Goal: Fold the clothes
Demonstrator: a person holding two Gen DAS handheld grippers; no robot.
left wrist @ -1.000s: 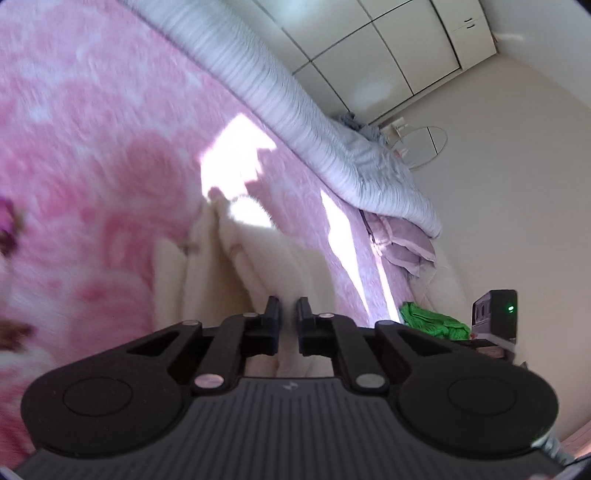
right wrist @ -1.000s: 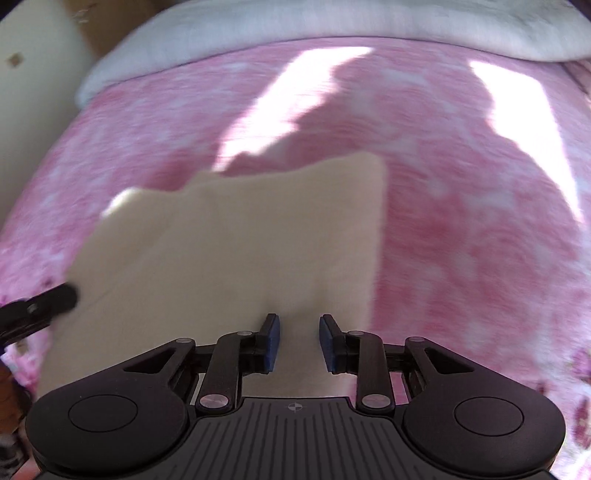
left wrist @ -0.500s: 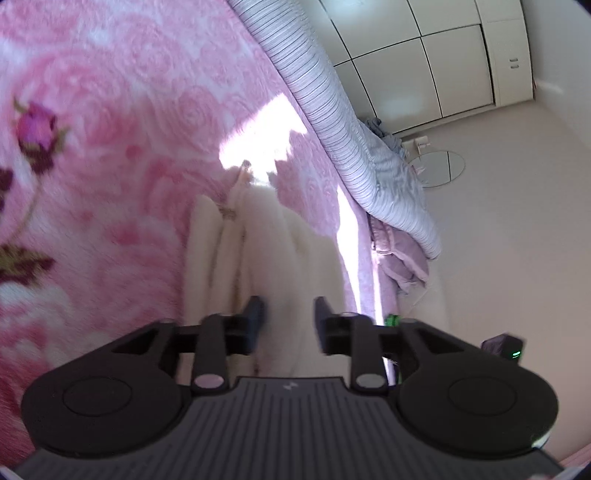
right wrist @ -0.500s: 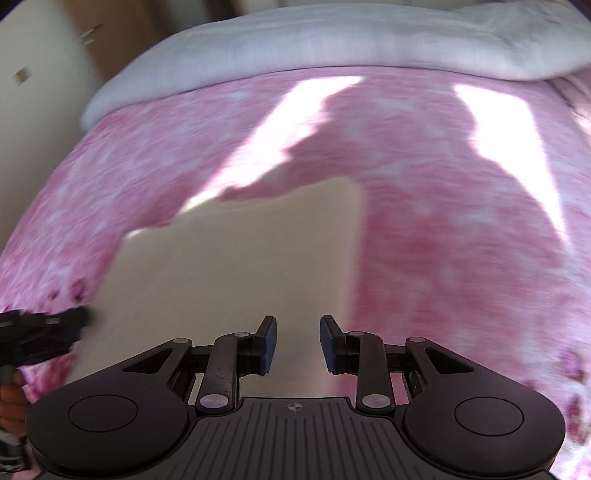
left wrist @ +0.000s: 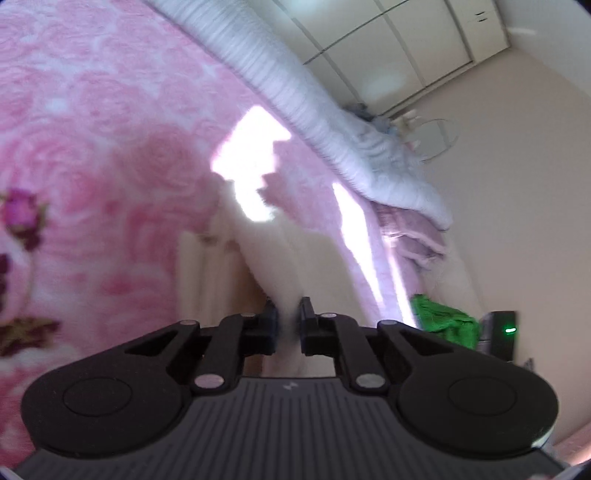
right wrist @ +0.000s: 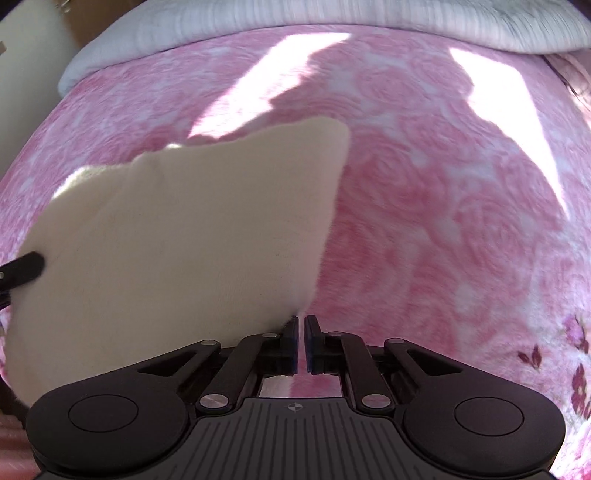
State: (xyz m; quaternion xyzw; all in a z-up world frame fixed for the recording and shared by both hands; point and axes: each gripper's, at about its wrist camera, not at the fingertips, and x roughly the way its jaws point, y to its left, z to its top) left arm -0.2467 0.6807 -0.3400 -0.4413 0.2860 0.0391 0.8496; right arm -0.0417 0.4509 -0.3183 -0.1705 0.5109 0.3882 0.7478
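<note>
Cream garment (right wrist: pixel 177 236), soft knit or fleece by the look, held up over the bed as a flat panel; in the left wrist view (left wrist: pixel 266 266) it shows edge-on, several layers stacked, so at least one fold is already in it. Right gripper (right wrist: pixel 301 341): jaws nearly together, pinching the near lower corner of the cloth. Left gripper (left wrist: pixel 284 325): jaws narrowed on a thick wad of cream layers at the opposite side; its black fingertip (right wrist: pixel 27 264) shows at the cloth's left edge in the right wrist view. Below and around: pink rose-patterned blanket (right wrist: pixel 443 229) covering the bed, bright sun patches across it, a rolled striped white duvet (right wrist: pixel 332 18) along the far edge. Off the bed, a green cloth (left wrist: pixel 439 321) beside a small black device (left wrist: pixel 498 332) with a green light. Risks, as I judge them: the right grip sits at the very corner, so a tug sideways could pull the cloth free; the left holds many layers, and an inner one could slip out, skewing the fold; lowering unevenly onto the plush blanket could drag and bunch the underside.
</note>
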